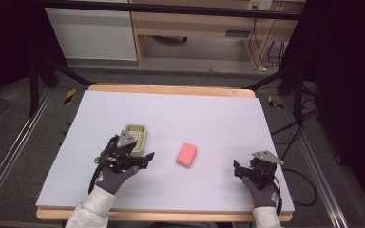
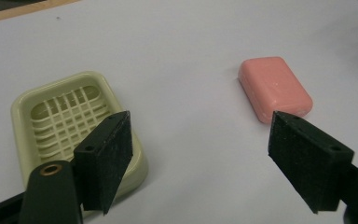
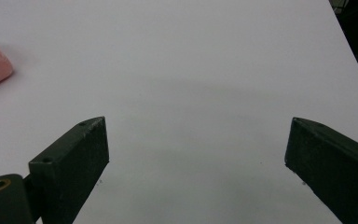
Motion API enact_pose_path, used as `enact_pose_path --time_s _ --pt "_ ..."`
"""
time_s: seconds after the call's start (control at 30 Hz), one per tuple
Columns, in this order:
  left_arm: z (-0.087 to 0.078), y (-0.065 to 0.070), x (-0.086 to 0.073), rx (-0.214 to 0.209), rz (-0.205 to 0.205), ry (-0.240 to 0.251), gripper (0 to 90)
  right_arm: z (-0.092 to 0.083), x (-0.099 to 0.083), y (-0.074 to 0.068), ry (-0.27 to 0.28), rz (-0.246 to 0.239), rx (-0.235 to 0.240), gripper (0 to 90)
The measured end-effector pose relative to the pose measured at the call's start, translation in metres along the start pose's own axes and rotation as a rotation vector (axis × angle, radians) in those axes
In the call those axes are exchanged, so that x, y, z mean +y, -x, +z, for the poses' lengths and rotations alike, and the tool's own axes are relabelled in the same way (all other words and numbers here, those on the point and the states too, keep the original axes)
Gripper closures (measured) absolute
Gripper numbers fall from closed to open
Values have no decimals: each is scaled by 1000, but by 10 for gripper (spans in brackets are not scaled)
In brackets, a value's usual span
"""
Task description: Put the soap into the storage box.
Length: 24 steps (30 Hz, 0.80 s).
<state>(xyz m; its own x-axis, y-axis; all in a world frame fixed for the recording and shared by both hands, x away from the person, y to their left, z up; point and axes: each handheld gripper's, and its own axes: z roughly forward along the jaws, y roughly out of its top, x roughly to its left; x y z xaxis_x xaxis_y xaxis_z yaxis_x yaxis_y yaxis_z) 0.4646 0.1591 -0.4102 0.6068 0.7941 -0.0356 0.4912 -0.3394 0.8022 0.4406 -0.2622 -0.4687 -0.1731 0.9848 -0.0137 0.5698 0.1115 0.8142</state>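
1. A wooden-edged table (image 1: 171, 89) carries a pale lilac-white sheet (image 1: 195, 118) over nearly its whole top.
2. Left of centre on the sheet lies a pale green soap dish (image 1: 138, 135) with a slotted grid floor, nothing in it.
3. Just right of that, a pink soap bar (image 1: 187, 155) lies flat, apart from the dish.

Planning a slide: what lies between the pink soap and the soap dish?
Nothing: bare white tabletop separates the soap and soap dish, as the left gripper view shows.
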Motion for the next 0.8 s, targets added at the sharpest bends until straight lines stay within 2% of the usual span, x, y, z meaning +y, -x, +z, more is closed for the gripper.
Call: enact_pose_path --time_s 0.4,0.67,0.8 --pt "14 13 11 -20 14 -8 216 0 0 -1 -2 -1 -1 65" --pt "24 24 22 -20 45 -23 214 1 0 -1 -1 -5 -4 65" --pt "28 27 24 -23 48 -23 214 0 0 -1 -1 -2 -5 65"
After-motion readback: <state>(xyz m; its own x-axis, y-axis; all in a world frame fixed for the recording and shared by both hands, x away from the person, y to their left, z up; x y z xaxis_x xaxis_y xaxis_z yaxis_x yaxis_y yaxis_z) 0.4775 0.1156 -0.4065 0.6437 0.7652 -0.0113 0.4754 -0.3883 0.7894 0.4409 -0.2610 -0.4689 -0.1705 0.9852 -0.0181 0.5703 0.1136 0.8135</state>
